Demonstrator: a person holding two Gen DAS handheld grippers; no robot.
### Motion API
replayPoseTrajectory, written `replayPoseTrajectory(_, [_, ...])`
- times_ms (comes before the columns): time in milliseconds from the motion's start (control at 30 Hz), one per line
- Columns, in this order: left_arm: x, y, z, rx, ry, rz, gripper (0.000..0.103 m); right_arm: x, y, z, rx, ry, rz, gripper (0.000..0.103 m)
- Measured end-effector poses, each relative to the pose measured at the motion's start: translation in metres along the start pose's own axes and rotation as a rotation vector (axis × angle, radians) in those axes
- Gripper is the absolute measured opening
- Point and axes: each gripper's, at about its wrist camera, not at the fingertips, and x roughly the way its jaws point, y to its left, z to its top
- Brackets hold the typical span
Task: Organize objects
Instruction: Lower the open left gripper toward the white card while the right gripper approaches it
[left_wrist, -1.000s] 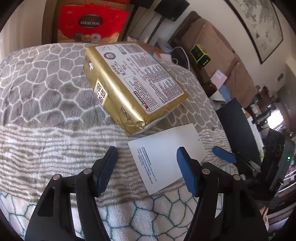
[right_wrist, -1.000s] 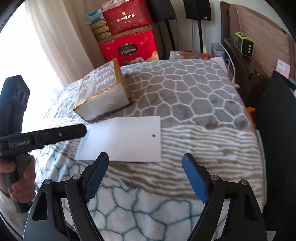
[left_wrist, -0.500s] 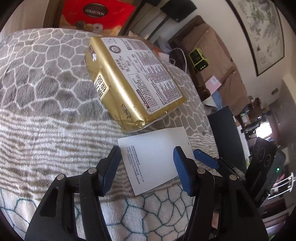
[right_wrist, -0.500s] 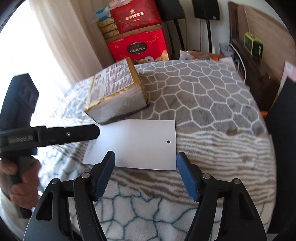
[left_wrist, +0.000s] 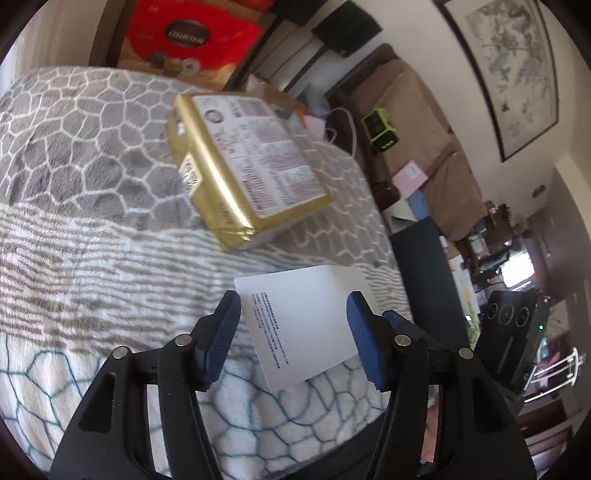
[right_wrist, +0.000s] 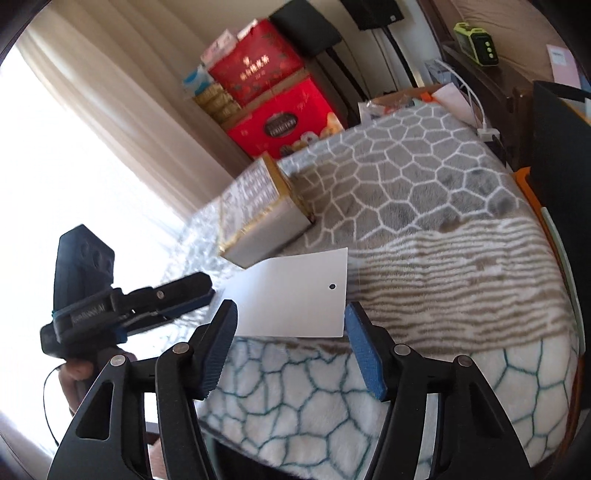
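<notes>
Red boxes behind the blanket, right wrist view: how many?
2: a lower red box with an oval label, an upper red box stacked on it. More may be hidden behind.

Daylit throughout, strong from the window (right_wrist: 74, 155) at left of the right wrist view, blown out to plain white there. Sheen on the gold package (left_wrist: 236, 173); soft shadow under its near edge on the blanket (left_wrist: 92, 177). Motion blur over package print and blanket pattern in both views, the left gripper (right_wrist: 207, 295) smeared too. Heavy fisheye bending and black vignette at all corners. White card (right_wrist: 295, 295) comparatively sharp.
</notes>
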Motion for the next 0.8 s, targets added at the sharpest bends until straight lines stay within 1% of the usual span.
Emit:
replayPoseTrajectory(67, [0.004, -0.005, -0.002, 0.011, 0.012, -0.014, 0.059, -0.009, -0.002, -0.002, 0.016, -0.021, 0.001, 0.063])
replayPoseTrajectory(133, [0.008, -0.005, -0.009, -0.004, 0.03, 0.002, 0.059, -0.01, -0.006, -0.005, 0.032, -0.023, -0.012, 0.056])
replayPoseTrajectory(233, [0.011, -0.008, -0.025, 0.007, 0.032, 0.038, 0.059, -0.009, -0.008, -0.014, 0.042, -0.007, -0.053, 0.052])
replayPoseTrajectory(267, [0.011, -0.01, -0.03, 0.019, 0.03, 0.048, 0.059, -0.009, -0.006, -0.018, 0.024, -0.004, -0.085, 0.051])
replayPoseTrajectory(333, [0.011, -0.016, -0.039, 0.053, 0.033, 0.085, 0.059, -0.009, 0.001, -0.025, -0.014, 0.007, -0.132, 0.05])
replayPoseTrajectory(400, [0.01, -0.022, -0.045, 0.103, 0.034, 0.115, 0.058, -0.012, 0.004, -0.031, -0.038, 0.008, -0.15, 0.049])
replayPoseTrajectory(500, [0.005, -0.028, -0.05, 0.147, 0.055, 0.091, 0.058, -0.018, 0.0, -0.036, -0.037, -0.001, -0.161, 0.049])
replayPoseTrajectory(567, [-0.001, -0.03, -0.054, 0.178, 0.058, 0.103, 0.058, -0.025, -0.006, -0.037, -0.022, -0.003, -0.169, 0.049])
replayPoseTrajectory(633, [-0.007, -0.034, -0.061, 0.233, 0.063, 0.136, 0.059, -0.033, -0.008, -0.038, -0.043, -0.001, -0.186, 0.049])
replayPoseTrajectory(667, [-0.01, -0.037, -0.064, 0.276, 0.069, 0.153, 0.06, -0.036, -0.008, -0.038, -0.08, 0.016, -0.194, 0.049])
replayPoseTrajectory(700, [-0.012, -0.038, -0.068, 0.31, 0.074, 0.159, 0.064, -0.038, -0.008, -0.037, -0.119, 0.036, -0.2, 0.05])
replayPoseTrajectory(733, [-0.014, -0.04, -0.07, 0.347, 0.082, 0.165, 0.066, -0.038, -0.005, -0.037, -0.175, 0.069, -0.212, 0.056])
replayPoseTrajectory(800, [-0.013, -0.047, -0.071, 0.448, 0.106, 0.202, 0.073, -0.031, 0.005, -0.035, -0.33, 0.191, -0.251, 0.066])
